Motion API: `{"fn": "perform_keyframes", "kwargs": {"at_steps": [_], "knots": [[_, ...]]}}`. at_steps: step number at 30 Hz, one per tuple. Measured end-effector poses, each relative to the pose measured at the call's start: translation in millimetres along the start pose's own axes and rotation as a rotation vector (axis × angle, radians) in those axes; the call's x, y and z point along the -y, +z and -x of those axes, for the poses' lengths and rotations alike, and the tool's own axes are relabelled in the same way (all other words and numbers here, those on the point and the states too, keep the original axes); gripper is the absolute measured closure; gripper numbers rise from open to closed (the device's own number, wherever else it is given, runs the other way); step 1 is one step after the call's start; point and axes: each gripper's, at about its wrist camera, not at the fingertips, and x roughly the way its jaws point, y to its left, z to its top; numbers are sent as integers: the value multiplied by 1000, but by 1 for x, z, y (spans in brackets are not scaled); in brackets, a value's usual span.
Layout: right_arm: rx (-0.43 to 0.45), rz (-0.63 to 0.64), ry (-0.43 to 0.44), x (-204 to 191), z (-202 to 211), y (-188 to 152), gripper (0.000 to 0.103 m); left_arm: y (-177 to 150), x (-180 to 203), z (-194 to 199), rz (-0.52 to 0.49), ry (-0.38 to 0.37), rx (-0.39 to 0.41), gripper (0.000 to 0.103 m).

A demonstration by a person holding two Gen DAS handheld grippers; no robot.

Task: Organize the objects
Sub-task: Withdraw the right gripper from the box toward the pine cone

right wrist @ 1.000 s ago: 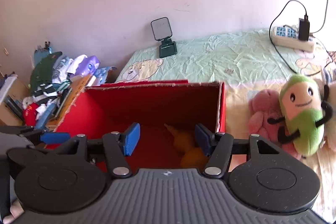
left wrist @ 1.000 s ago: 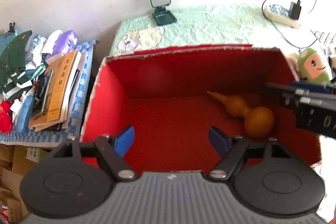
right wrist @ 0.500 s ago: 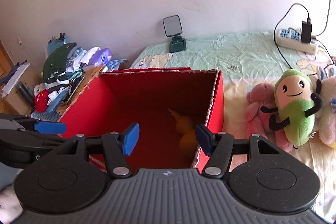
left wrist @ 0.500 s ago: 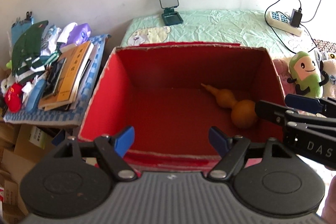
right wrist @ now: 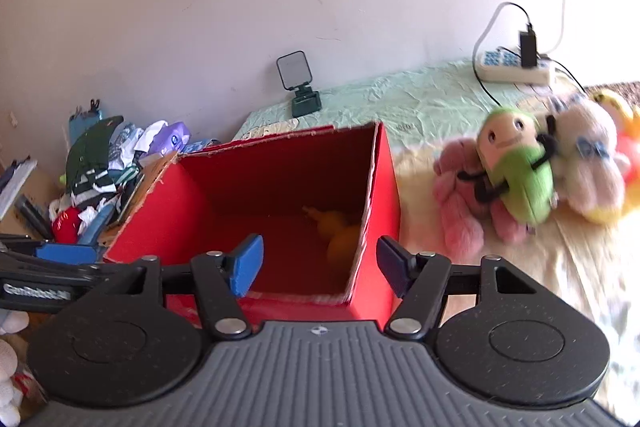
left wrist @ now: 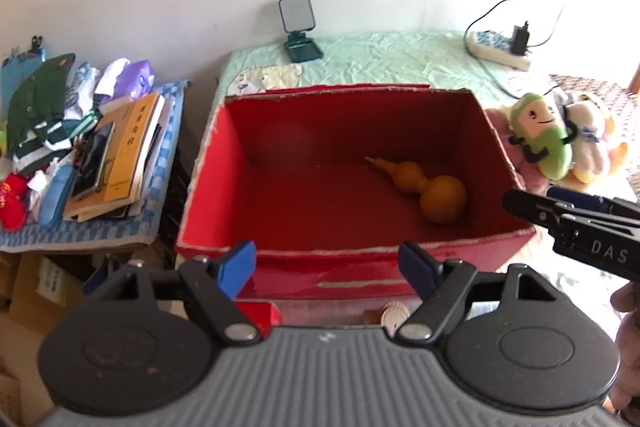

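Bedspread (left wrist: 400, 63), red box (left wrist: 224, 187), gourd (left wrist: 432, 189) inside

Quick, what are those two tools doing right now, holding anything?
Left tool: open, holding nothing.
Right tool: open, nothing between its fingers; its jaws have just been opening wider.

A bed (left wrist: 400, 59) covered by a pale green sheet is seen against the wall; on it are set a red box (left wrist: 304, 267), a dark green phone stand (left wrist: 300, 39), a white power strip (left wrist: 500, 49) with a charger plugged in, and a heap of plush toys (right wrist: 520, 167) just right of the box; beside the bed, a low surface under a blue checked cloth (left wrist: 160, 211) is loaded with books (left wrist: 124, 151) and clothes (left wrist: 44, 115).
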Motion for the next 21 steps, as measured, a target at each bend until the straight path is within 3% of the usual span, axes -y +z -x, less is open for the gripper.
{"fn": "perform_keyframes", "kwargs": {"at_steps": [5,11,17,21], "knots": [[-42,-91,46,-21,12,-23,42,-29,-49,24,-1,-85,8,23],[-113,-98,129,-64,13,-55,48,-74,-107,39,8,-88,-30,21],[-278,-138,259,-97,-6,-81,48,-123,-146,42,32,-135,-82,21],[-387,-167,330,-112,-23,-97,48,-156,-153,38,7,-180,-99,21]]}}
